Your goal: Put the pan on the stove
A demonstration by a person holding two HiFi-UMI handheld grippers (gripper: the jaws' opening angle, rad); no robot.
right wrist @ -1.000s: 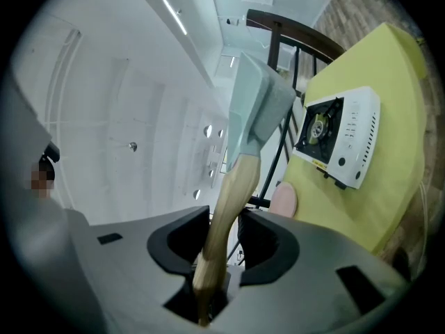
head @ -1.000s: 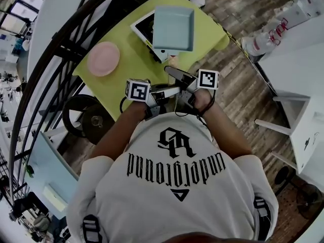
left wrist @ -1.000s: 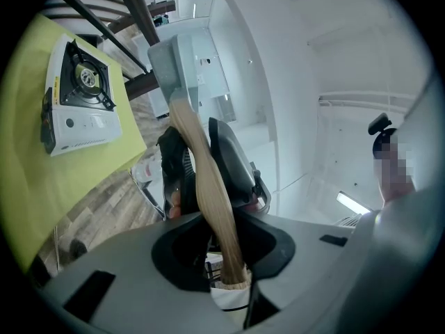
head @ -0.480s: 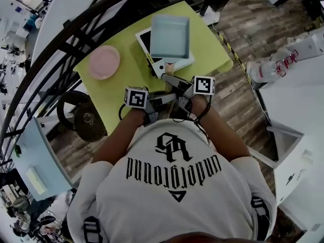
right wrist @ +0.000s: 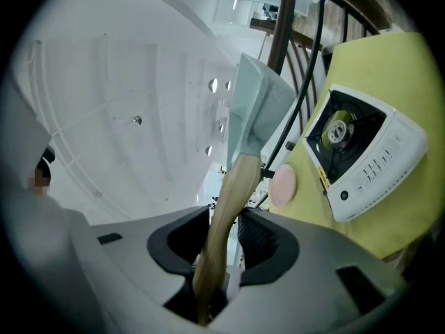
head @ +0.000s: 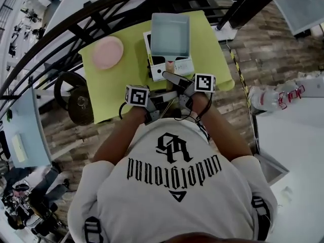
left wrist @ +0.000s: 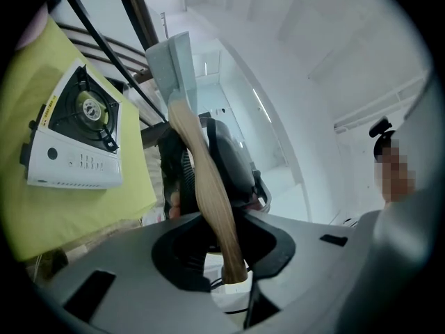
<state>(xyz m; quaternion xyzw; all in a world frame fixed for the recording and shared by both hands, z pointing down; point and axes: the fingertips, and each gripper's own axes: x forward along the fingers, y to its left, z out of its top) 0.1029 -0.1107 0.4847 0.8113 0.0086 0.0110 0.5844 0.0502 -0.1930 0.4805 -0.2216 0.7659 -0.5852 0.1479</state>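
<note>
- 1 pink plate (head: pixel 108 52) lay at the left of the yellow-green tablecloth (head: pixel 126 80), well apart from the white portable stove (head: pixel 169 70).
- The left gripper (left wrist: pixel 226 249) was clenched on the wooden handle (left wrist: pixel 205 179) of the pan, near the handle's end.
- The light-blue square pan (head: pixel 170 34) hung in the air, carried by that handle in both grippers. In the head view it overlapped the stove's far part. The left gripper view showed the burner (left wrist: pixel 87 106) uncovered, with the pan beside it.
- The stove's front carried a row of small marks and 1 yellow strip (left wrist: pixel 47 110), both too small to read.
- The right gripper (right wrist: pixel 219 249) was clamped on the same handle.
- The person's white shirt (head: pixel 172 186) read "underground" below a logo, upside down in the head view.
</note>
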